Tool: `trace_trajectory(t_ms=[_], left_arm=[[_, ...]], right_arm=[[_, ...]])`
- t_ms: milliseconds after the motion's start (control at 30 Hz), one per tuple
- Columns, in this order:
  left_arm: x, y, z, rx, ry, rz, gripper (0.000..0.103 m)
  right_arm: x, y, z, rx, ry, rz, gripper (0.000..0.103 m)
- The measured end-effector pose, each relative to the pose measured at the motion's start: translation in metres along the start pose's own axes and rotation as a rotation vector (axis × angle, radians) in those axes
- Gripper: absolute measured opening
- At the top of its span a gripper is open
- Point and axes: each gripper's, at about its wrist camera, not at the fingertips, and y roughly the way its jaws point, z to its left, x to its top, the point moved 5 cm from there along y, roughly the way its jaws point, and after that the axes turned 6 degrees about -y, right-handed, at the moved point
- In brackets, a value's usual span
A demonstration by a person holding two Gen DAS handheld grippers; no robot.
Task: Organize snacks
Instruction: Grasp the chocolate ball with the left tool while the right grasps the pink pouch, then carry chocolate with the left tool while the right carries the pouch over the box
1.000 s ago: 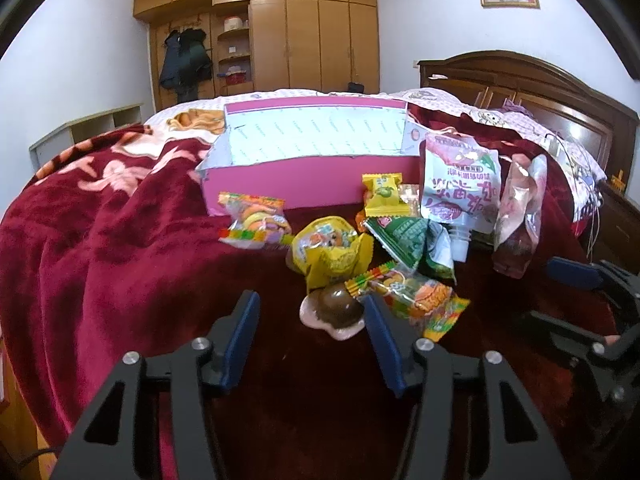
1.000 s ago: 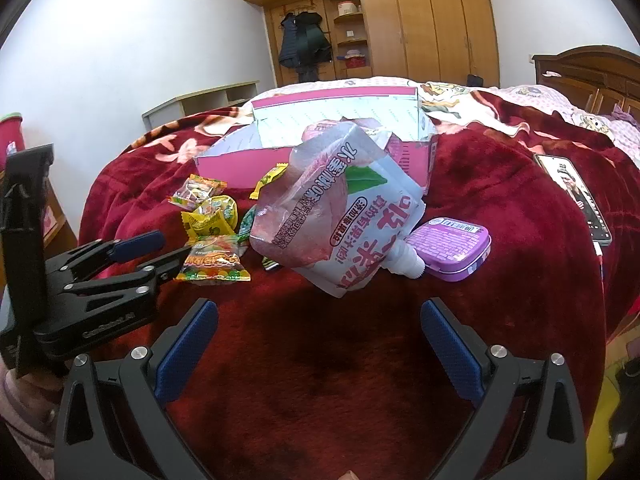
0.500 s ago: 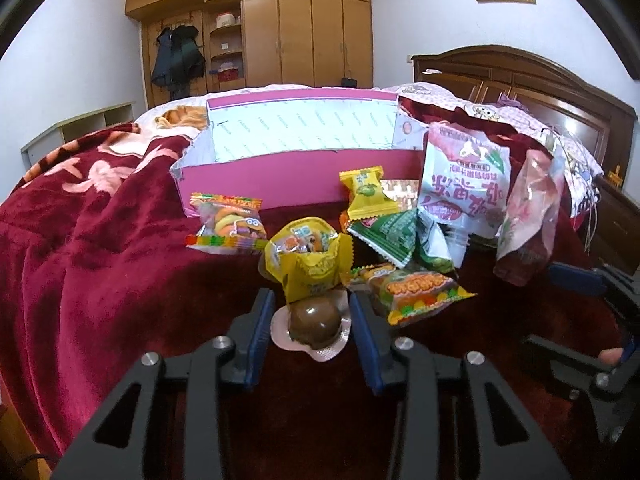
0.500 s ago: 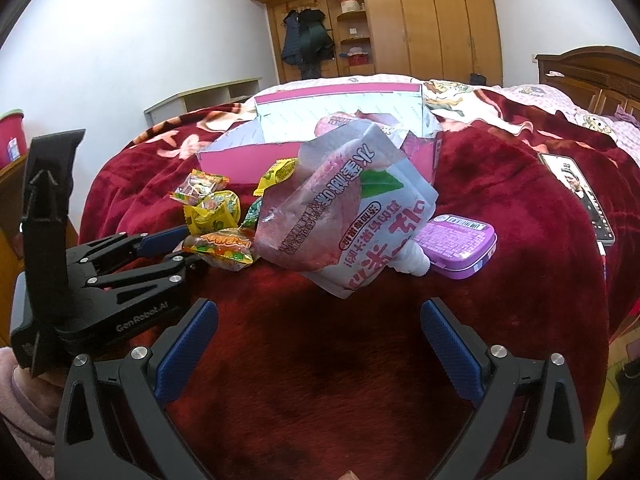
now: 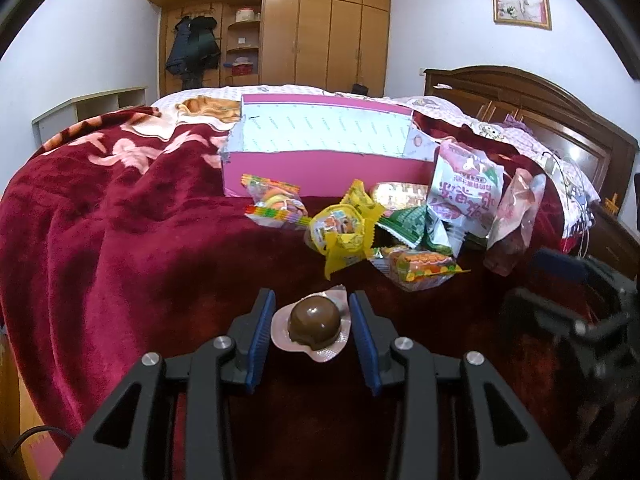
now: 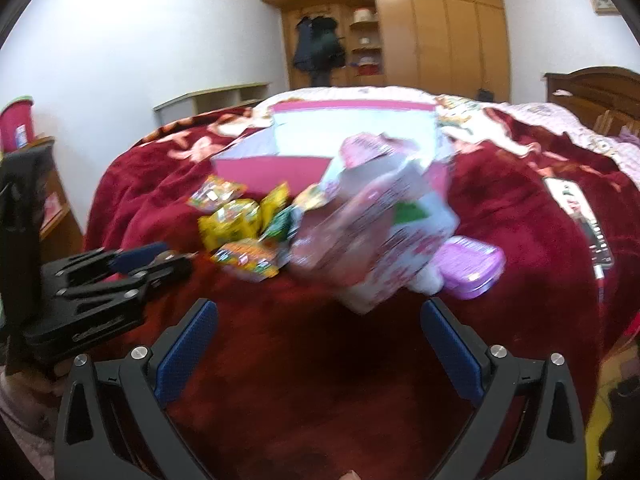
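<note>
My left gripper (image 5: 311, 334) is shut on a round brown chocolate in a pink wrapper (image 5: 314, 324), held just above the red blanket. Behind it lie a yellow snack pack (image 5: 343, 236), an orange candy pack (image 5: 420, 266), a colourful gummy pack (image 5: 274, 206), a green packet (image 5: 416, 224) and two pink drink pouches (image 5: 464, 192). An open pink box (image 5: 320, 148) stands behind them. My right gripper (image 6: 318, 344) is open and empty, in front of the blurred pink pouches (image 6: 380, 232) and a purple tin (image 6: 472, 268). The left gripper (image 6: 148, 264) shows at the left of the right wrist view.
The snacks lie on a bed with a dark red blanket (image 5: 120, 240). A wooden headboard (image 5: 540, 104) is at the right and wardrobes (image 5: 320, 28) stand behind. A phone (image 6: 580, 216) lies on the blanket at the right of the right wrist view.
My left gripper closed on the chocolate and lifted it back from the pile. My right gripper view shifted up and blurred; it stays open.
</note>
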Motion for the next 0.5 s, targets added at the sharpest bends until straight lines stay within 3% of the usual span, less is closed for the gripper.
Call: trace_trajectory(t_ms=[167,433,500], left_arm=[[-0.001,0.000,-0.001,-0.004,0.000,0.001,0.041],[-0.001,0.001,-0.004,-0.003,0.006,0.001,0.041],[0.000,0.001,-0.004,-0.002,0.008,0.001,0.041]], right_arm=[[0.015,0.007,-0.012,-0.099,-0.074,-0.037,0.103],[0.032,0.013,-0.009,-0.099,-0.167,-0.089,0.103],[0.034,0.013,-0.008,-0.083,-0.167,-0.097,0.091]])
